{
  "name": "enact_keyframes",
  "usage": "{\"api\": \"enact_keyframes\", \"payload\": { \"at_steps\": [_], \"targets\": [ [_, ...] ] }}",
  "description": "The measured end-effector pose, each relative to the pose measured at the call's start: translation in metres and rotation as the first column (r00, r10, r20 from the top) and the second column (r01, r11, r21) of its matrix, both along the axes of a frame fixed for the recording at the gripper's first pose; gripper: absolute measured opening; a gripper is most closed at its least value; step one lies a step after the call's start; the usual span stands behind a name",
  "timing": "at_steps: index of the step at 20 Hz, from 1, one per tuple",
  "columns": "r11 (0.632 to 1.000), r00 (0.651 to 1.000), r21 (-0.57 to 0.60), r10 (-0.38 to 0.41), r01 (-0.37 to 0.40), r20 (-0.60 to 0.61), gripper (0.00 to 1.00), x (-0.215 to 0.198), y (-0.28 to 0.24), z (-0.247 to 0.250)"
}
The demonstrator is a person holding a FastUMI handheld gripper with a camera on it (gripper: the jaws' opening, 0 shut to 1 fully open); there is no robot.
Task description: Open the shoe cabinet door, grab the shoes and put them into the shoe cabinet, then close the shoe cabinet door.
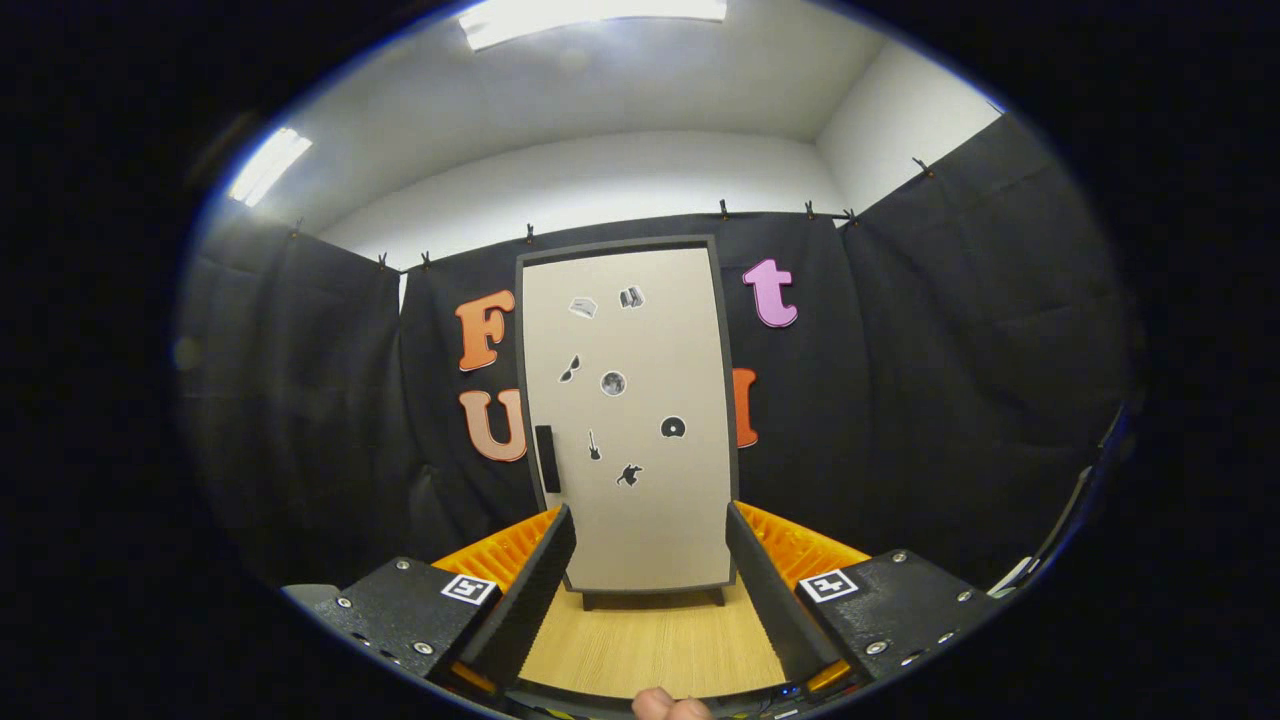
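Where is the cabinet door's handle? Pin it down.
In the gripper view, the dark handle sits on the left edge of the closed shoe cabinet door, low down, beyond the open claw and above its left finger.

Shoe cabinet (628, 420): tall, upright, beige door (650, 520) shut in a dark frame, small dark stickers scattered on its face, dark vertical handle (545, 458) at its left edge, standing on short feet on the wooden tabletop just beyond the spread fingers.
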State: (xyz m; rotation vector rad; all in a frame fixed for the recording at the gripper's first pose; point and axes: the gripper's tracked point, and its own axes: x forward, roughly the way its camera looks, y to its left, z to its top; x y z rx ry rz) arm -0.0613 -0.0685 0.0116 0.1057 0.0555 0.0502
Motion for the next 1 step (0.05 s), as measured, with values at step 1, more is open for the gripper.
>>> {"api": "enact_keyframes", "payload": {
  "at_steps": [1],
  "targets": [
    [1.000,1.000,0.008,0.000,0.000,-0.001,0.94,-0.0011,-0.0029,-0.0007]
  ]
}}
